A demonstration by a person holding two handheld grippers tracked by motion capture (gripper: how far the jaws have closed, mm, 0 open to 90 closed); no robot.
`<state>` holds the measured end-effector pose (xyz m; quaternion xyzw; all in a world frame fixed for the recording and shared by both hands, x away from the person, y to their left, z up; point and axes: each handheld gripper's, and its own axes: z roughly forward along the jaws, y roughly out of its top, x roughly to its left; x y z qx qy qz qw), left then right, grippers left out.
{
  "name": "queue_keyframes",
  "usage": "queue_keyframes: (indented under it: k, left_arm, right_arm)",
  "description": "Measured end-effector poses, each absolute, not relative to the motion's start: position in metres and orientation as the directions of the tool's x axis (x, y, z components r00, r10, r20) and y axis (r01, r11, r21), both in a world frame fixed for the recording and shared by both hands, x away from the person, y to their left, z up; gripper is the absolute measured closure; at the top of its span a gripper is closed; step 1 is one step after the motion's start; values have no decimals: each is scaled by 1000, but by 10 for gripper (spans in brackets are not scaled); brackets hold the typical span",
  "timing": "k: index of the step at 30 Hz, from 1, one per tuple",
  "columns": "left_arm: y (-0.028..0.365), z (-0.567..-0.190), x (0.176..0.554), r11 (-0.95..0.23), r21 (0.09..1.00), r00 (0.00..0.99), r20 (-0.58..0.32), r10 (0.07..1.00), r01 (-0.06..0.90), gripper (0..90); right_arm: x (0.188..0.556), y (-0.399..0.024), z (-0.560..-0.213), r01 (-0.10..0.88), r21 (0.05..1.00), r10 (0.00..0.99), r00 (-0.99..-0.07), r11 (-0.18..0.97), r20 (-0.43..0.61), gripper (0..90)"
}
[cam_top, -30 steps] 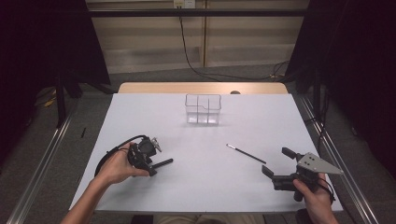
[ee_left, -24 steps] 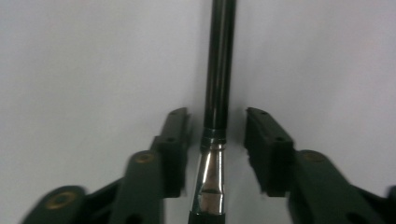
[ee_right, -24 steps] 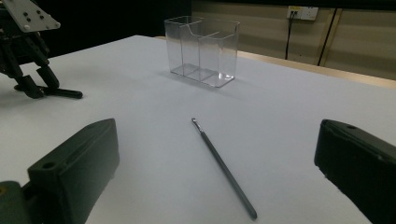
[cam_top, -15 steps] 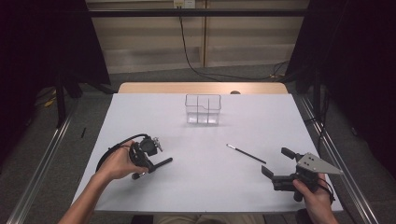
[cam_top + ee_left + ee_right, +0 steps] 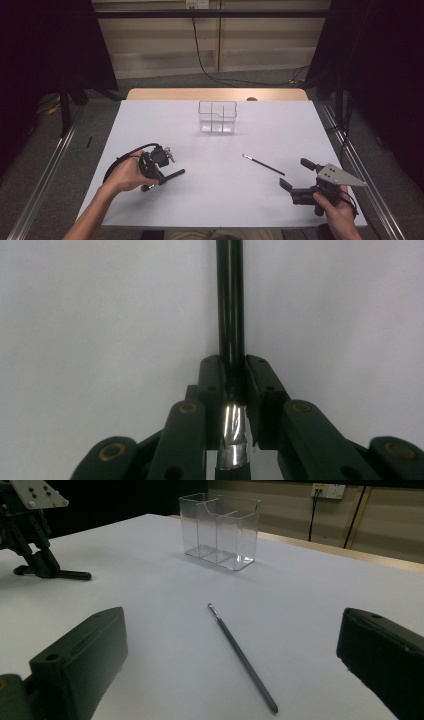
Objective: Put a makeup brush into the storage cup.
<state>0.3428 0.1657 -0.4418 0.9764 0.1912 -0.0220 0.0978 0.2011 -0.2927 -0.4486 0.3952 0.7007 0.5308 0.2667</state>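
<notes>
My left gripper lies low on the white table at the front left, shut on a black stick with a silver ferrule. The stick's dark end pokes out to the right of the hand. In the left gripper view both jaws press on the stick's sides. My right gripper rests at the front right, open with nothing between its jaws. A thin dark brush lies loose on the table just ahead of it, seen close in the right gripper view.
A clear divided container stands at the middle back of the table and looks bare inside. A wooden edge runs behind the white sheet. Metal rails flank both sides.
The left gripper has settled a little lower onto the black stick, which now juts out longer to the right. The right gripper and the thin brush have stayed put.
</notes>
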Motion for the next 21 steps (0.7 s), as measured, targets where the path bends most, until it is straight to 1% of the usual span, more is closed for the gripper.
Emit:
queue_keyframes:
  k: [4,7,15,16,17,21]
  left_arm:
    - [171,-442,346,-896,207,919,-110,377,393,787]
    - [170,-443,344,-892,215,917,-100,385,398,788]
    - [178,-440,345,-869,263,908,-131,399,420,788]
    - [180,-438,344,-862,284,908,-123,400,419,788]
    - [180,-438,344,-862,284,908,-123,400,419,788]
    - [185,-430,342,-826,358,899,-128,418,435,788]
  right_arm:
    - [201,-293,-449,273,954,836,-547,125,46,0]
    - [201,-293,-449,271,955,835,-548,123,48,0]
    - [201,-293,-448,271,955,837,-545,121,49,0]
    - [201,-293,-448,270,955,837,-544,120,49,0]
    - [201,-293,-448,270,955,838,-544,120,49,0]
    - [201,-293,-448,270,955,837,-544,121,48,0]
